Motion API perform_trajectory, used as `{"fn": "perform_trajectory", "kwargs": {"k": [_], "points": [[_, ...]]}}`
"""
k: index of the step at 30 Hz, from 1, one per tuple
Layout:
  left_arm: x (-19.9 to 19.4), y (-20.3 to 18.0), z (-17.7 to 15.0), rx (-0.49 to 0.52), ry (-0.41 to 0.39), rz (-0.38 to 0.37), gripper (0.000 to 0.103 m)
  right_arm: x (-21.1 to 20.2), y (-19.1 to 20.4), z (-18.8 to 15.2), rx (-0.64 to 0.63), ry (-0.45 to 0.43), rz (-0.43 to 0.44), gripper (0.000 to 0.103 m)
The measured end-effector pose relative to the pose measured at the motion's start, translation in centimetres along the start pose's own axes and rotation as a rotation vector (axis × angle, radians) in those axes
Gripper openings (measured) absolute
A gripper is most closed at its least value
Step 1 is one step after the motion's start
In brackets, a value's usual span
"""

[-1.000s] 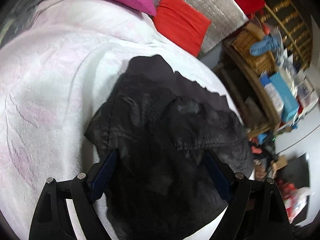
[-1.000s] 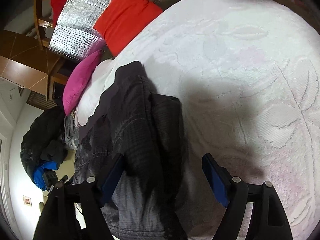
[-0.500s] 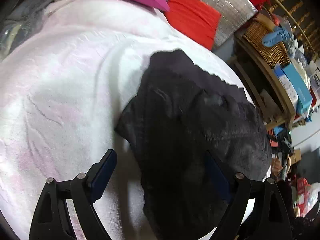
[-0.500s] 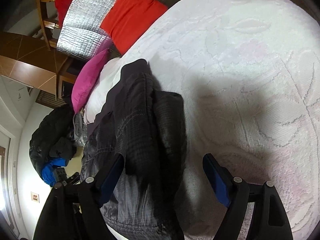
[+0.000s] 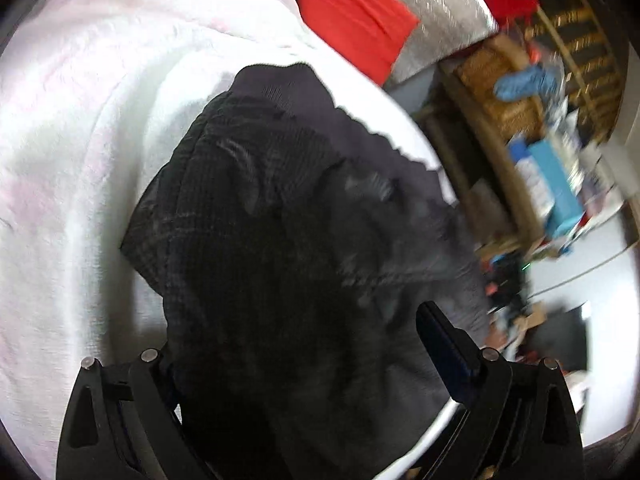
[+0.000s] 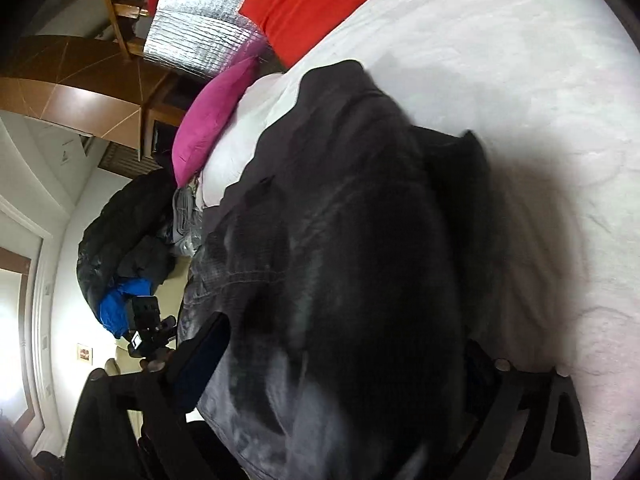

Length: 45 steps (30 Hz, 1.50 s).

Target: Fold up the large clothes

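Dark garment (image 5: 304,248) lies bunched on the bed (image 5: 80,128), near its right-hand edge, long axis running from the fingers away toward the red cushion (image 5: 356,28) at the head end.

Left gripper (image 5: 304,356): fingers have just been opening, spread wide; cloth lies between them, unpinched, and covers the left finger.

Right gripper (image 6: 340,364): likewise just opened to full spread, straddling the near end of the garment, nothing clamped.

Both hands sit at the near end; neither is clearly nearer.
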<state>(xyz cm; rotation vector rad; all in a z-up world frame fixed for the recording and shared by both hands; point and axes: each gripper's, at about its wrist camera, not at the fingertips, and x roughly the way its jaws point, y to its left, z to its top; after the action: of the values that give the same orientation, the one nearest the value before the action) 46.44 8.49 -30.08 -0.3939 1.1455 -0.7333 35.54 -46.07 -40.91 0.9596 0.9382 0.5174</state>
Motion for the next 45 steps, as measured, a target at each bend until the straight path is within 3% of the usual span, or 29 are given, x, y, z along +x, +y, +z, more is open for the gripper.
{"fn": "perform_trajectory", "kwargs": {"k": [1,3,4,6,9,12,13,15,16,19,23,28,34,38,40,42,44,45], "points": [[-0.3,-0.1,0.0,-0.004,-0.009,-0.02,0.096,0.1,0.2,0.0,0.009,0.001,0.023,0.102],[-0.6,-1.2,0.0,0.037,-0.026,-0.075,0.096,0.5,0.9,0.0,0.043,0.007,0.151,0.102],[-0.4,-1.6,-0.1,0.057,-0.027,-0.075,0.096,0.6,1.3,-0.1,0.032,0.008,0.161,0.102],[0.4,-1.8,-0.2,0.096,-0.003,-0.01,0.096,1.6,1.7,-0.4,-0.002,0.033,0.074,0.102],[1.9,-0.8,0.1,0.071,0.051,0.074,0.096,2.1,1.5,-0.5,0.006,0.035,0.064,0.102],[1.6,-1.2,0.2,0.047,0.03,0.067,0.096,2.2,2.4,-0.7,0.011,0.028,0.012,0.095],[1.5,-1.5,0.1,0.053,0.024,0.068,0.094,2.2,2.8,-0.8,-0.005,0.025,-0.015,0.088],[2.0,-2.0,0.2,0.057,0.01,0.137,0.069,1.7,3.8,-1.0,-0.047,0.014,-0.078,0.08],[2.2,-1.8,0.5,0.054,0.004,0.165,0.049,1.7,4.0,-1.2,-0.07,0.009,-0.101,0.075],[1.7,-0.9,0.5,-0.018,-0.015,0.138,0.04,2.0,3.8,-1.3,-0.081,0.015,-0.162,0.069],[1.3,-1.8,-0.2,0.001,-0.036,0.167,0.033,1.6,5.0,-1.6,-0.075,-0.014,-0.2,0.057],[-0.8,-3.2,-0.1,-0.008,-0.093,0.141,0.028,-0.1,7.9,-2.1,-0.124,-0.078,-0.229,0.042],[-3.7,-7.1,-0.8,0.055,-0.173,0.088,0.026,-3.1,11.0,-3.0,-0.174,-0.153,-0.217,0.037],[-4.4,-8.5,-2.0,0.086,-0.17,0.08,0.026,-4.8,12.4,-4.6,-0.221,-0.197,-0.219,0.037],[-3.6,-7.8,-2.3,0.063,-0.146,0.111,0.026,-5.1,10.9,-4.9,-0.183,-0.188,-0.228,0.037],[-2.1,-5.7,-2.4,0.008,-0.09,0.199,0.029,-4.7,9.0,-4.8,-0.139,-0.169,-0.261,0.037],[-0.7,-3.9,-2.2,-0.052,-0.03,0.275,0.046,-3.7,6.1,-4.4,-0.058,-0.117,-0.268,0.044],[-0.3,-3.3,-2.3,-0.068,-0.015,0.303,0.048,-3.4,5.2,-4.3,-0.025,-0.1,-0.263,0.049]]}}
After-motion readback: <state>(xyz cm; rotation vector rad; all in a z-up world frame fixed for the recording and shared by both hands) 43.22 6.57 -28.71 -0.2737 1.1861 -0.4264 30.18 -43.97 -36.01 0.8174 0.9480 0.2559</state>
